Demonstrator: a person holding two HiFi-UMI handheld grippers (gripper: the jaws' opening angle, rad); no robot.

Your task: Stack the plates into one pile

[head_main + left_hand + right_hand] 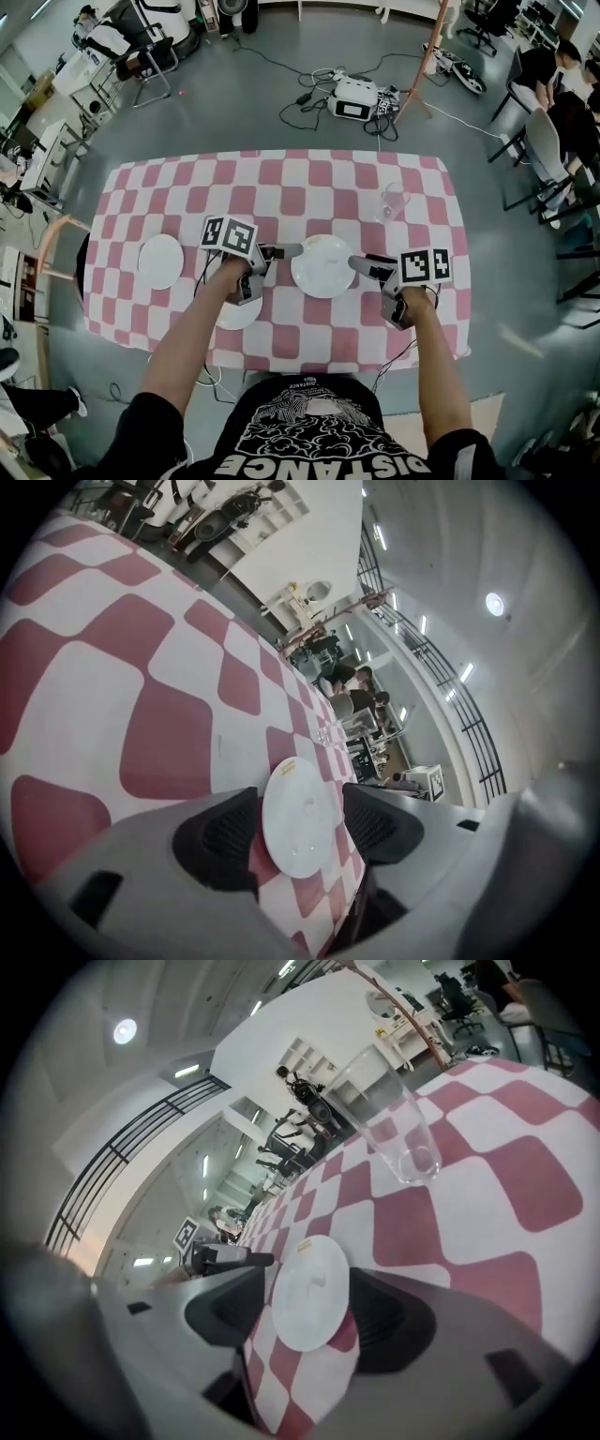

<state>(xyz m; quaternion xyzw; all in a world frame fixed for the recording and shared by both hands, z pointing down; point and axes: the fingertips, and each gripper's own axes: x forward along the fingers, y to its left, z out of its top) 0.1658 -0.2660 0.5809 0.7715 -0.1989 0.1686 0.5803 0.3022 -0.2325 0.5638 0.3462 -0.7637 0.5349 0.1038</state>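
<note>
Black-shirted person stands at the near edge of the surface (281, 178), both forearms reaching out over the pink-and-white checked cloth.

Landmark: middle plate (323, 265), flat on the cloth, nothing on it.

- Left gripper (274, 258) sits just left of the middle plate and points right at its rim. Its fingers (225, 836) stand apart with nothing clamped. The left gripper view shows the plate framed in the gap, lying ahead and below.
- Right gripper (367, 269) is just right of the middle plate, pointing left at the opposite rim. Those fingers (394, 1321) are also apart and empty, with the same plate framed in their gap.
- From the head view I cannot tell whether either tip touches the rim. Both look very close and about equally near.
- Near plate (236, 314): left of the middle plate and closer to the person, partly hidden under the left hand.
- Left plate (160, 260): well left of the middle plate, alone on the cloth.
- Glass (394, 200): beyond the middle plate and to its right, upright and empty, clear of both hands.

Judgement: stacking has not begun, as all three plates lie separately. The plate is round, so it has no long axis to line up with. What matters is the thin rim lying low against the cloth. Each gripper faces it edge-on from its own side and will have to get one finger under it. The left hand is nearer the other two plates.
</note>
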